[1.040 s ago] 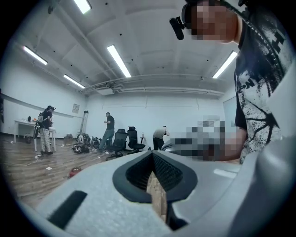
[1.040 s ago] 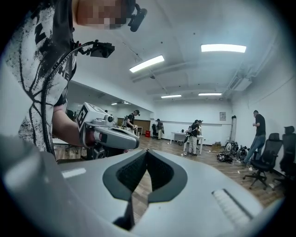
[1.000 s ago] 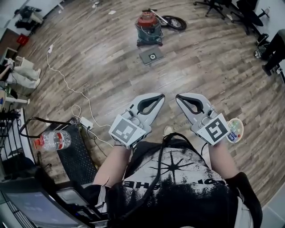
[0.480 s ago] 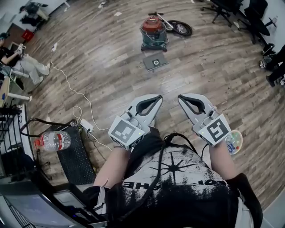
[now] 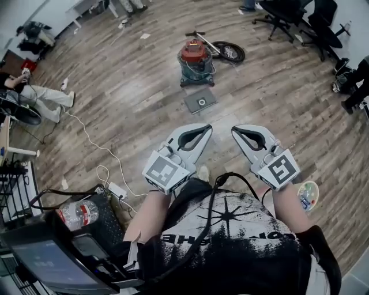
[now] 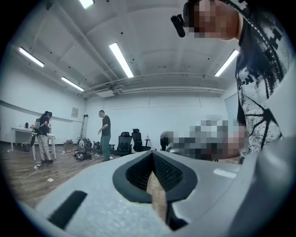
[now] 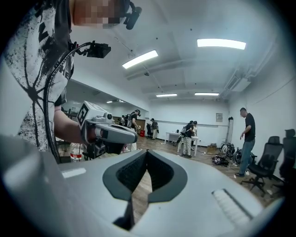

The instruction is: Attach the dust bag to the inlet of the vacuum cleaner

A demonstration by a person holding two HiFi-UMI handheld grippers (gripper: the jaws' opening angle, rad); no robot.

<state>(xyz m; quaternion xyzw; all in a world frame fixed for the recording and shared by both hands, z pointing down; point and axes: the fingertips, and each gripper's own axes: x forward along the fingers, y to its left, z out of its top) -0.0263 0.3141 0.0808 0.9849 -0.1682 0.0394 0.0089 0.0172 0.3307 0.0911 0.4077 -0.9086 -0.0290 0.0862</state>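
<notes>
A: Claw status?
B: Seeing left claw (image 5: 203,129) fully closed, pads meeting, nothing pinched. Same for right claw (image 5: 236,130): closed, empty.
A: Placement?
B: Held side by side in front of the torso, tips pointing away over the floor (image 5: 132,109). Apart from each other, touching nothing.
A: Whereabouts of dust bag (image 5: 200,102)?
B: Lying flat on the floor, a grey square with a round hole in the middle. Just beside the vacuum (image 5: 196,57), on its near side, with a narrow strip of floor between. Well ahead of both claws, roughly in line with the gap between them.
A: Vacuum state?
B: Upright, red top over a dark drum. Hose (image 5: 228,53) coiled on the floor just right of it. Inlet too small to make out.
A: Anything else around?
B: White cable (image 5: 86,135) snaking across the floor to a power strip (image 5: 117,190) at left. Bottle (image 5: 78,213) lying on its side by a black mat (image 5: 109,222), lower left. Office chairs (image 5: 282,11) far right. Seated person (image 5: 34,95) at left edge. More people standing across the room in both gripper views.
</notes>
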